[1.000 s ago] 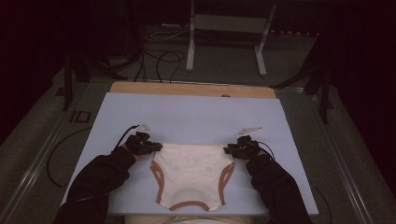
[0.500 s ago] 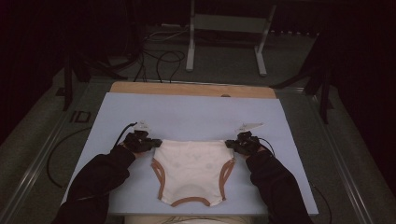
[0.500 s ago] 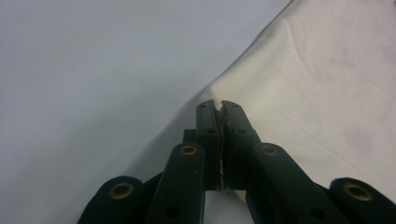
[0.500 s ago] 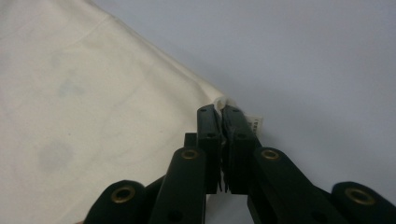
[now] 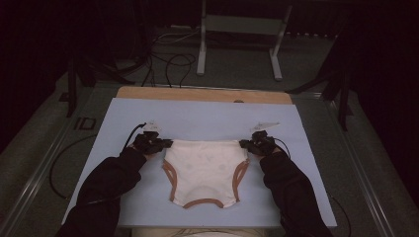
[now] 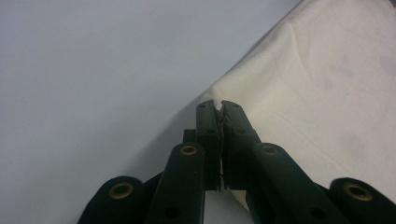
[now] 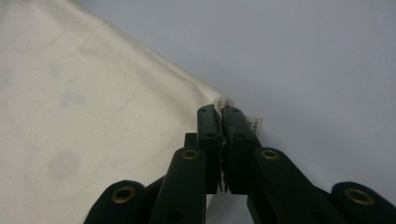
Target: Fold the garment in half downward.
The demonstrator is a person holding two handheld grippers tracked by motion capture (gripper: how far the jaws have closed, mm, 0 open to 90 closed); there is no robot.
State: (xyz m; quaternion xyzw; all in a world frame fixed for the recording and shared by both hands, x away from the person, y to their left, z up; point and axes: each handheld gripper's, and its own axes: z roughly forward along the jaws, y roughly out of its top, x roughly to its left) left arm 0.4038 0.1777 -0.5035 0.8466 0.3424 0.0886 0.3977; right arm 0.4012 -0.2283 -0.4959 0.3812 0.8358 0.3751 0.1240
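Cream cotton underpants point(image 5: 205, 170) with tan trim lie flat on the pale blue tabletop point(image 5: 207, 121), soft and light (likely to sag), each waistband corner pinched by the left gripper point(image 5: 165, 144) and right gripper point(image 5: 243, 144), fingers clenched on cloth.

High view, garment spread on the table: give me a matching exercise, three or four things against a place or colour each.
Things:
1. left gripper
2. right gripper
3. cream cloth underpants with orange-brown leg trim
4. pale blue table sheet

Descriptions:
A. lies flat between the forearms
B. covers the tabletop
C. shut on the garment's left waist corner
D. shut on the garment's right waist corner

Pairs: 1-C, 2-D, 3-A, 4-B
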